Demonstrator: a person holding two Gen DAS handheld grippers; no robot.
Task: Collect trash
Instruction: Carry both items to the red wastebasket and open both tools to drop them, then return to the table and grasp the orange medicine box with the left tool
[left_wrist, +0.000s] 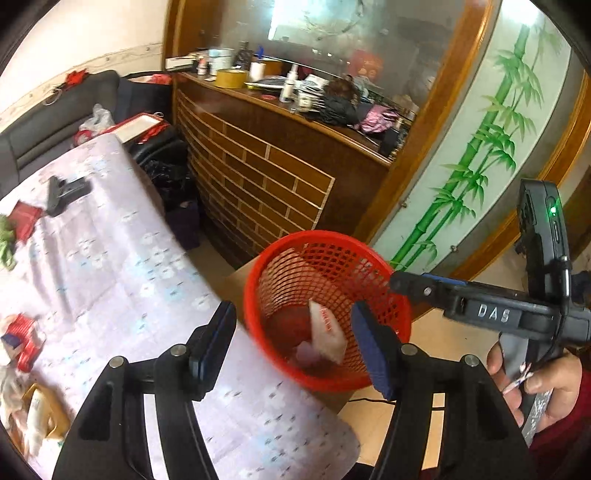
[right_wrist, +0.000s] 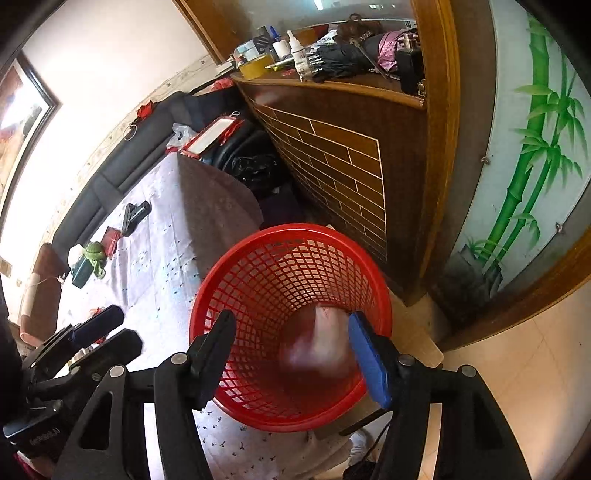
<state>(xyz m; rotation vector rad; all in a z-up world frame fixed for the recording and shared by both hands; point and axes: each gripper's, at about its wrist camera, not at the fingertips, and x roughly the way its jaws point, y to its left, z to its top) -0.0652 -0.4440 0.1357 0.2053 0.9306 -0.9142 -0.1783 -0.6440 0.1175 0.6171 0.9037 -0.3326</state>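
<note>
A bright red plastic mesh waste basket (right_wrist: 291, 325) has an open lattice wall. Inside it lies a white paper wrapper with red print (left_wrist: 327, 334). Beside it, a pale lilac tablecloth (left_wrist: 110, 266) carries small white and blue flower sprigs. A dark brown wooden cabinet front (left_wrist: 258, 184) is patterned with lighter tan lines like brickwork. A pale frosted glass panel (right_wrist: 532, 155), framed in golden-brown wood, bears painted green bamboo stalks and leaves. The black gripper fingers have blue pads (right_wrist: 369, 365).
</note>
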